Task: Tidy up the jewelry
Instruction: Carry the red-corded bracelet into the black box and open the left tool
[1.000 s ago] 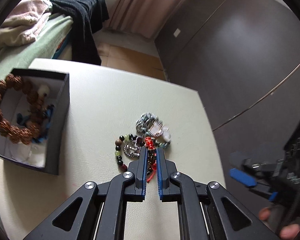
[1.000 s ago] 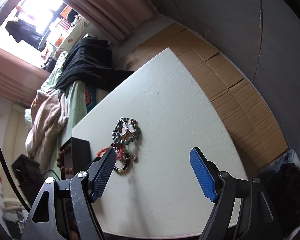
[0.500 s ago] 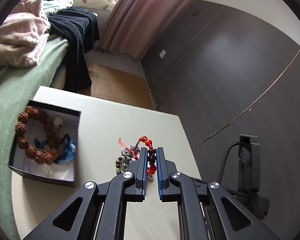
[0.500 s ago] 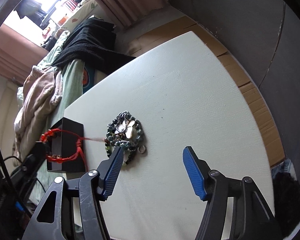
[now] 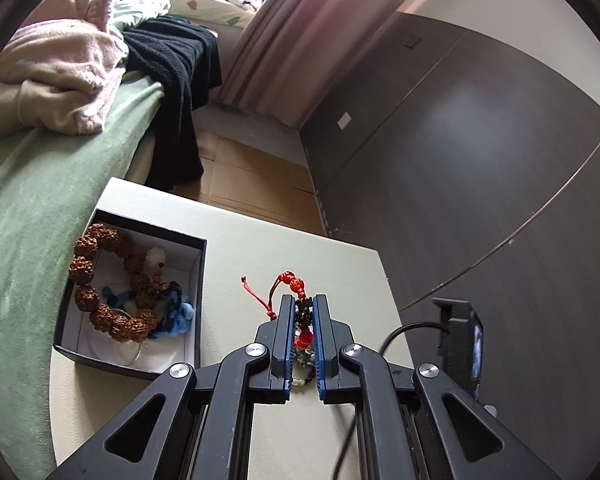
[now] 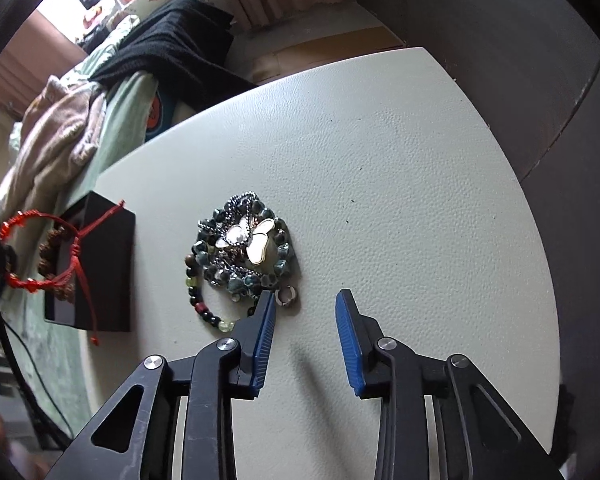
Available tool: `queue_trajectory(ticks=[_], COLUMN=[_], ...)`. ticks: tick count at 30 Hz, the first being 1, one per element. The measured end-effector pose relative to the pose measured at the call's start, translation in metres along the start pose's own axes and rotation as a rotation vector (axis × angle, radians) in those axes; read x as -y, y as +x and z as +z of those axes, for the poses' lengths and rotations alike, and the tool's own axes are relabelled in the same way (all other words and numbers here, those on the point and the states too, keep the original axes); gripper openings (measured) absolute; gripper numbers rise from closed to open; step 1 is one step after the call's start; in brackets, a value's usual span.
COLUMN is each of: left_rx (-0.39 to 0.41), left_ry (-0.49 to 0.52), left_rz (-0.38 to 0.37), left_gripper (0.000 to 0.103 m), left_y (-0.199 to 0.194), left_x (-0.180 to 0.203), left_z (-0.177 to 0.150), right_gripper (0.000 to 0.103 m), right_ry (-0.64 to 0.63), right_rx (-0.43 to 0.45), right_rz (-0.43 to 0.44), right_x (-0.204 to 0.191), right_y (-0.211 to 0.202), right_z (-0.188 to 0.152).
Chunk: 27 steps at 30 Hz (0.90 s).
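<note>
While the red cord bracelet (image 5: 296, 286) was clamped between the closed fingers of the left gripper (image 5: 303, 312), it was held up in the air just right of the black box (image 5: 198, 280). The right gripper (image 6: 306, 300) was held spread wide, nothing between its fingers, just before the jewelry pile (image 6: 246, 248), itself right of the box on the table (image 6: 400, 184).

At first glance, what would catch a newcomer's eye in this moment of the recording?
First the red cord bracelet, pinched in the shut left gripper and hanging in the air beside the black box, which already holds a brown bead bracelet. Next the heap of beaded jewelry topped by a butterfly pendant, lying mid-table just ahead of the open right gripper.
</note>
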<state>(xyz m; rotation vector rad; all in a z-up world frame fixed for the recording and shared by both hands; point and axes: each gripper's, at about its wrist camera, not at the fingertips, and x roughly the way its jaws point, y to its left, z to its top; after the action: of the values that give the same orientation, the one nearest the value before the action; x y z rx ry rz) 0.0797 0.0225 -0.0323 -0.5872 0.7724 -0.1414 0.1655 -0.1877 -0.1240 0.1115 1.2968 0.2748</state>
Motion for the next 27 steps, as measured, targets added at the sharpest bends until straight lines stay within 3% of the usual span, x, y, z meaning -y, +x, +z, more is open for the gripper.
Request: queue_trajectory(ticks=[10,12,13,14,18,27], left_rx=[0.016,0.021,0.025,0.03,0.054,0.085], left_ry=[-0.044,-0.044,-0.046,-0.049,-0.059,-0.087], left_rz=[0.016,0.02,0.024,0.029,0.047,0.128], left_gripper=[0.008,0.008,0.008,0.008,0.008,0.008], left_y=[-0.008,-0.01,-0.012,-0.014,-0.022,-0.034], left_x=[-0.012,-0.014,-0.016,-0.018,-0.027,-0.05], left_z=[0.004,0.005,0.006,0.007,0.012,0.019], right_gripper=[0.033,0.025,0.015,0.015,0.014,0.014], right_ry=[-0.164,-0.195,-0.222,-0.237,-0.166,-0.071], right_rx=[0.02,0.028,0.032,0.03,0.022,0.133], right_rz=[-0.154,-0.166,-0.167,-0.162,-0.073,0.169], right_x=[-0.028,-0.035,-0.039,-0.041,-0.026,-0.012], right_y=[0.007,0.008,0.008,0.008,-0.001,-0.054], right_z=[-0.001,-0.001,-0.003,-0.003,0.0,-0.003])
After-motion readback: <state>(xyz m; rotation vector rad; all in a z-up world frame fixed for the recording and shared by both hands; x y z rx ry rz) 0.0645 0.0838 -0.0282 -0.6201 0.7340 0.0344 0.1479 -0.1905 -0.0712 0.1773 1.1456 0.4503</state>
